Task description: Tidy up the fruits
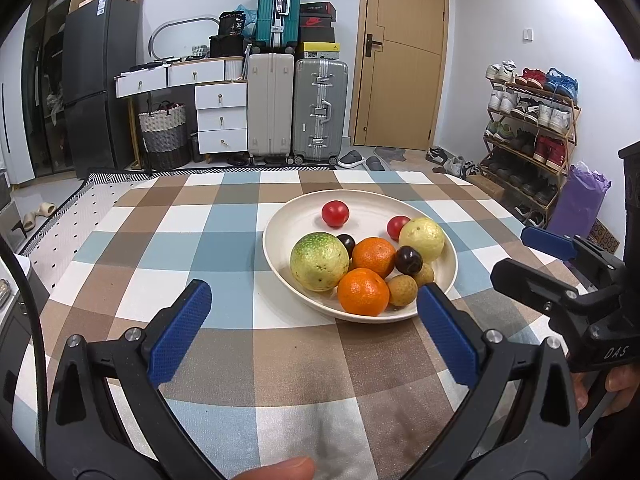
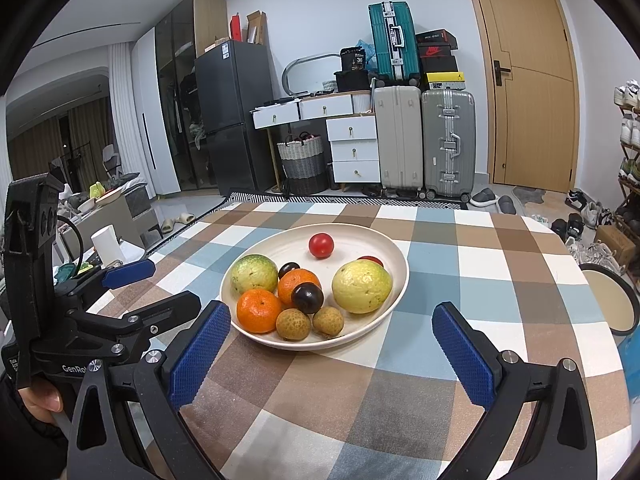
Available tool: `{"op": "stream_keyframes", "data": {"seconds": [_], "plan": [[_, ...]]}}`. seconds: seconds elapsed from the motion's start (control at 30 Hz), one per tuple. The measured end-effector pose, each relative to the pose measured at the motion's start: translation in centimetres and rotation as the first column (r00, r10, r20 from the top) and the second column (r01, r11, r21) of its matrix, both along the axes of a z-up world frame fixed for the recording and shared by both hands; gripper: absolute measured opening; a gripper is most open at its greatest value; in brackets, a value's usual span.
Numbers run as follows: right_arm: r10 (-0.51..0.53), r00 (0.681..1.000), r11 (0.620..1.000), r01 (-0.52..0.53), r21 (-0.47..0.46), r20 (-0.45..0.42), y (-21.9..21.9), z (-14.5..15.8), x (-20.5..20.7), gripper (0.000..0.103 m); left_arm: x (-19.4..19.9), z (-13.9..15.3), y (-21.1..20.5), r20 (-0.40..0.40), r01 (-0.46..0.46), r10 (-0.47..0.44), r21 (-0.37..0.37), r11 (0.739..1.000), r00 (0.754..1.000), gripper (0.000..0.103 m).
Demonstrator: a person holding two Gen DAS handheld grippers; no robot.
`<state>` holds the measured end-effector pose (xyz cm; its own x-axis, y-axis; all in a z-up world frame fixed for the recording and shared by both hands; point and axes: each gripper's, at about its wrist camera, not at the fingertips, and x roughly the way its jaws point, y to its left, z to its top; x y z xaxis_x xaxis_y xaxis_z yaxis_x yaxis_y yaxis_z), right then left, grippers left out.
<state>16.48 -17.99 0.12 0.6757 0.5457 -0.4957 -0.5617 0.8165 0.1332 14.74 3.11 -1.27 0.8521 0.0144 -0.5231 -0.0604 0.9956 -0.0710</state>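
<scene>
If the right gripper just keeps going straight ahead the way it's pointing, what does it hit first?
Probably the near rim of the white plate, then the two small brown fruits at its front edge. The right gripper is open and empty, with only checked tablecloth between it and the plate. Its height above the table is unclear.

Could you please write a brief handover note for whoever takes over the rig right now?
Left tool: open, empty, hovering over the checked tablecloth just short of the plate.
Right tool: open, empty, also hovering at the plate's near edge.
All fruit sits on the cream plate: two oranges, a green-yellow guava, a yellow guava, two red tomatoes, two dark plums and two brown longans, mostly bunched at the near side.
Done: nothing visibly sorted or lifted.
Left: all the organizing; no destination container is clearly identifiable in either view.
</scene>
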Motion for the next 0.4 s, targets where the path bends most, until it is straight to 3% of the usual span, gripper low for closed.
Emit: {"op": "stream_keyframes", "data": {"seconds": [0.4], "plan": [[0.001,1.000,1.000,-0.001,-0.003,0.001,0.08,-0.06,-0.13,0.103,0.10,0.01,-0.69,0.003,0.005,-0.005,-0.006,1.000,1.000,0.103]]}}
